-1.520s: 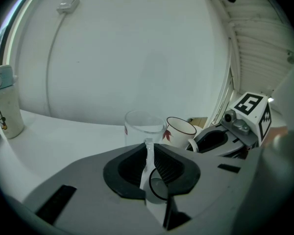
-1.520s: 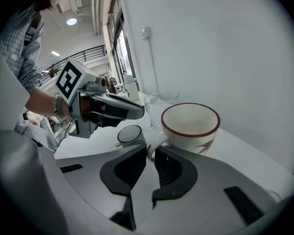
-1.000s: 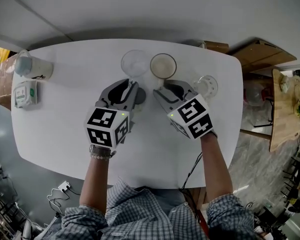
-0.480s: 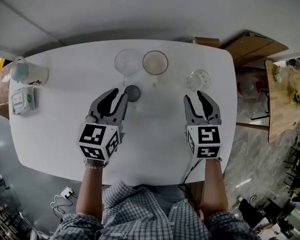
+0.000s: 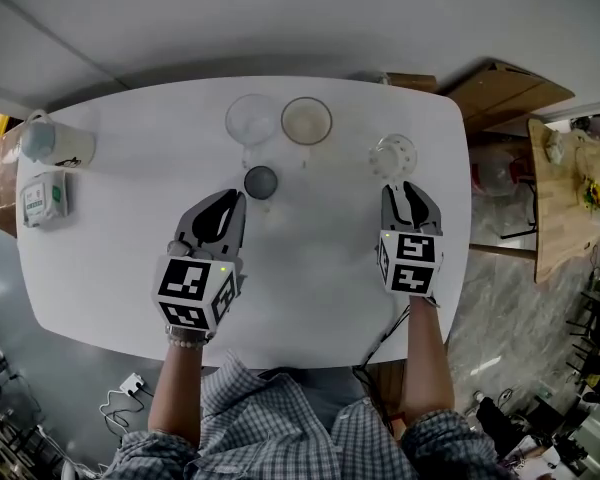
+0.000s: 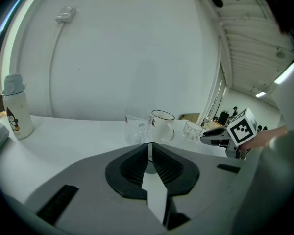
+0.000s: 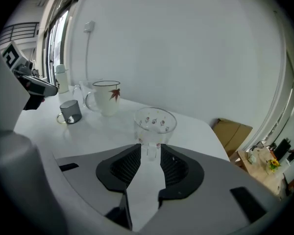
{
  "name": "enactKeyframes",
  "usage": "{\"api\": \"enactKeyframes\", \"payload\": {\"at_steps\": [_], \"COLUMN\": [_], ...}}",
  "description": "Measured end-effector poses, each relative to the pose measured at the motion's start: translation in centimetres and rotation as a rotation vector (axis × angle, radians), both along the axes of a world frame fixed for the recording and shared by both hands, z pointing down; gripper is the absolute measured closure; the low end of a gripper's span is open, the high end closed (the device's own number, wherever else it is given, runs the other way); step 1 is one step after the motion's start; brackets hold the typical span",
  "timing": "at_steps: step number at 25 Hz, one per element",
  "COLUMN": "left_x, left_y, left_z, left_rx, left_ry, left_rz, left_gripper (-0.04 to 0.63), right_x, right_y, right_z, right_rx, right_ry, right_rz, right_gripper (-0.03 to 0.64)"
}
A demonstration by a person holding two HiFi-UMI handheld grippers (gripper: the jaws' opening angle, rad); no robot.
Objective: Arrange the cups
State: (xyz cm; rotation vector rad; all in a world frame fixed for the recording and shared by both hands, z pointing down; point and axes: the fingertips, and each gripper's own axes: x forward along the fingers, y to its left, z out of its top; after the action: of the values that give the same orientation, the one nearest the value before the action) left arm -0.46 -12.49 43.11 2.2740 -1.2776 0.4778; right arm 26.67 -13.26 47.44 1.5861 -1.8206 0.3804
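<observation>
Right gripper view: right tool, jaws just opened, faces patterned glass.

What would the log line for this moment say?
left gripper: just closed almost together, empty, behind grey cup | right gripper: just opened wide, empty, facing patterned glass

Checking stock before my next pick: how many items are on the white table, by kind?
Clear glass cups: 2
White mug: 1
Small grey cup: 1
Bottle: 1
Green-and-white pack: 1
Total: 6
</observation>
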Motion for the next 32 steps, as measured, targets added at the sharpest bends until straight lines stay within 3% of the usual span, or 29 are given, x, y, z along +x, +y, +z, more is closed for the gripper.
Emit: {"api": "enactKeyframes", "payload": {"at_steps": [4,8,15,32], "left_x": [0.2,0.2,-0.4,-2.0], "left_y": [0.2,0.4,0.8,1.1], "left_z": [-0.1,-0.2,-0.2,-0.6], "left_rx": [-0.006,-0.007,-0.011,-0.016], "left_ry": [-0.002,0.010,0.011,0.019], "left_rz": [0.012,0.008,0.002,-0.024], "left_gripper": [0.569,0.572,0.574,0.574], "right_x": [-0.1,0.0,-2.3,-7.1], "right_y": [-0.3,-0.3,-0.9,-3.9], "right_z": [-0.2,-0.2,0.0,0.2], "right_rx": [0.016,0.031,0.040,0.066], "right_ry": [0.000,-0.057,-0.122,-0.159], "right_rz": [0.005,0.072,0.120,0.221], "right_gripper": [0.546,0.560,0.560,0.560]}}
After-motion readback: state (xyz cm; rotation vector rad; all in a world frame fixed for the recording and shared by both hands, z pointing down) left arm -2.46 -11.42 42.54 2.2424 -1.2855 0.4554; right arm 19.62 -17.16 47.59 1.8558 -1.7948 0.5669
